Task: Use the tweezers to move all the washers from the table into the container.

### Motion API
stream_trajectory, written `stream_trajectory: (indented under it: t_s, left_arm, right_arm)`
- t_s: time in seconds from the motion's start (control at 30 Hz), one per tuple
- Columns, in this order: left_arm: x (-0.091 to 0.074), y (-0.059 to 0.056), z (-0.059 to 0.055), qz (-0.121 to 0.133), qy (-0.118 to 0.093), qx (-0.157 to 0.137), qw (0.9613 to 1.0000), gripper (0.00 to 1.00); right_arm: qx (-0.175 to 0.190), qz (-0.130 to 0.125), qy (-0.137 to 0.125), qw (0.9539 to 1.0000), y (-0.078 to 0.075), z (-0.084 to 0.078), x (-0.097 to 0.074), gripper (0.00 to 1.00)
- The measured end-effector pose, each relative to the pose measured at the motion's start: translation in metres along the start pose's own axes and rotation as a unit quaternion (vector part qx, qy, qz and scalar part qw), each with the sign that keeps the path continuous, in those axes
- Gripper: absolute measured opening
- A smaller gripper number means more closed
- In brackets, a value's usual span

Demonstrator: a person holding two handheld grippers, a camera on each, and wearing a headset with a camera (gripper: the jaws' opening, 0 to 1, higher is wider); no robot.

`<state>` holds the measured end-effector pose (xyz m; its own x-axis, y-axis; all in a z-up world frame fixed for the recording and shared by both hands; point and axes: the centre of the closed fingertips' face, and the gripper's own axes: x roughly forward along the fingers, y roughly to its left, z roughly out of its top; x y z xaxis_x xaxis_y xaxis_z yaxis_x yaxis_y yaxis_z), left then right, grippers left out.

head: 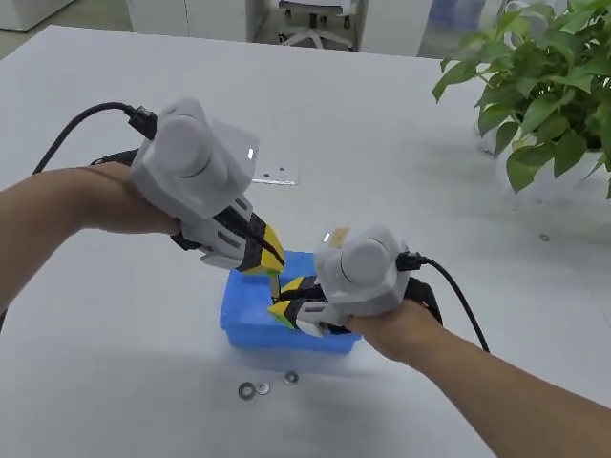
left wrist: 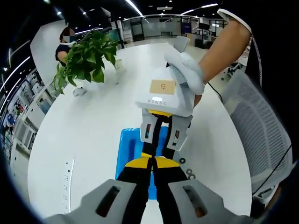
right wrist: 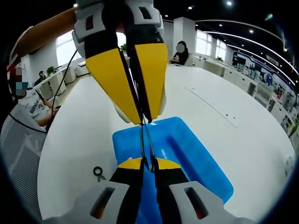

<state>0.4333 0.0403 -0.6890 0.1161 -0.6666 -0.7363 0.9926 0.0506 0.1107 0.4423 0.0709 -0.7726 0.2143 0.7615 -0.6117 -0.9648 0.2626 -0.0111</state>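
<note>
white table (head: 382, 143) in an open office, potted plant (head: 544, 95) off to one side, and right over the blue container (right wrist: 196, 158) both tools meet on the tweezers (right wrist: 144, 142): the left gripper (right wrist: 142, 119) has its yellow jaws pinched on the upper end, and the right gripper (right wrist: 148, 165) looks clamped around the lower end. three washers (head: 246, 390) lie on the table just in front of the container. the tweezers' long axis runs straight from one gripper to the other, steep above the container; which end is the tip, can't tell. to do this well, i'd say settle on one firm hold on the shank, leave the tips free to squeeze, then angle them low toward the nearest washer.
</note>
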Motion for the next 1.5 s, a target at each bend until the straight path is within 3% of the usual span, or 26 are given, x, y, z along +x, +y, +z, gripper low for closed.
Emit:
stream_trajectory:
  t_s: [0.83,1.13,1.5]
  left_arm:
    - [0.001,-0.001,0.003,-0.001,0.0,0.003,1.0,0.06]
    - [-0.007,-0.005,0.011,0.004,-0.002,0.01,0.9999,0.06]
    - [-0.021,-0.017,0.025,0.004,-0.006,0.023,0.9997,0.05]
  right_arm:
    - [-0.003,0.001,0.001,1.0,-0.001,-0.001,-0.002,0.11]
    - [-0.011,-0.004,-0.005,0.9999,0.002,0.007,-0.01,0.11]
    - [-0.022,-0.01,-0.016,0.9996,0.015,0.02,-0.025,0.11]
